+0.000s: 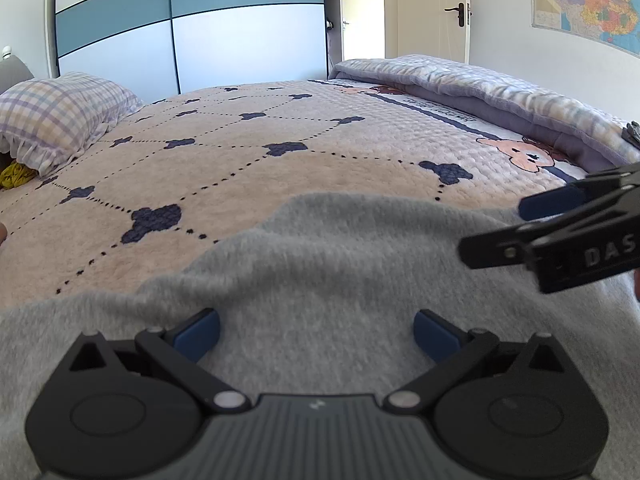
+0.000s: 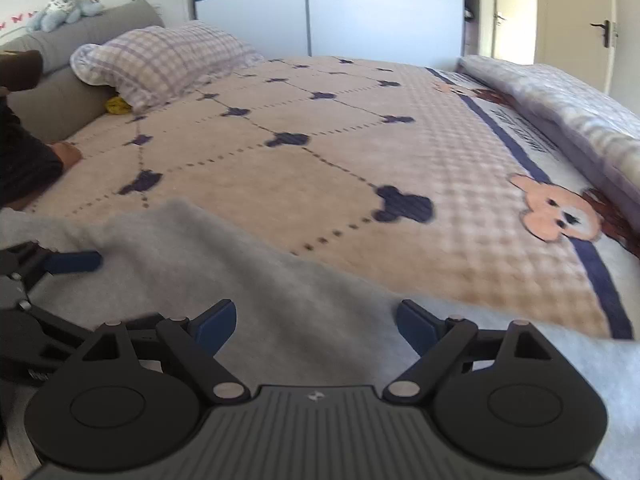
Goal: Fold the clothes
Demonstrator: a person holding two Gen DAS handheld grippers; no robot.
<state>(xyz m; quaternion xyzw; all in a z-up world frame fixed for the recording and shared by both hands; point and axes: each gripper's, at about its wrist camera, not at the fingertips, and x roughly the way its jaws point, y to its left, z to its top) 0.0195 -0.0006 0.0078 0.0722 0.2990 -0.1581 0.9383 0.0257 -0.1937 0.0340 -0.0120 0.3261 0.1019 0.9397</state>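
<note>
Currently the grey garment [image 1: 312, 264] lay spread on the bedspread [image 1: 248, 152] at the near edge of the bed, its far hem rumpled and uneven, with one corner peaking toward the middle of the bed. No fold was visible yet, so the task looked early.

Risks, as judged from this moment:
- The cloth is thick and fleecy. A shallow pinch would likely catch only the top layer, or slip off when lifted.
- The bedspread is soft and quilted too. Closing low could nip it together with the garment and drag both.
- The two tools sat close. The right gripper [image 1: 532, 224] reached in from the side just beside the left one's working area, so a crossing move could knock fingers together.
- The right-wrist view was smeared, suggesting motion. A grab made in that state might land off the hem.

Pose:
- Left gripper [image 1: 316, 334] pointed forward and down over the garment, tongs wide apart, blue pads [image 1: 198, 334] clear of the cloth, nothing between them.
- Right gripper [image 2: 314, 326] was angled down likewise, tongs apart, empty, hovering over the garment's right part near its edge.
- A dark sleeve [image 2: 24, 168] and a hand [image 2: 66, 154] rested on the bed at the far left.
</note>
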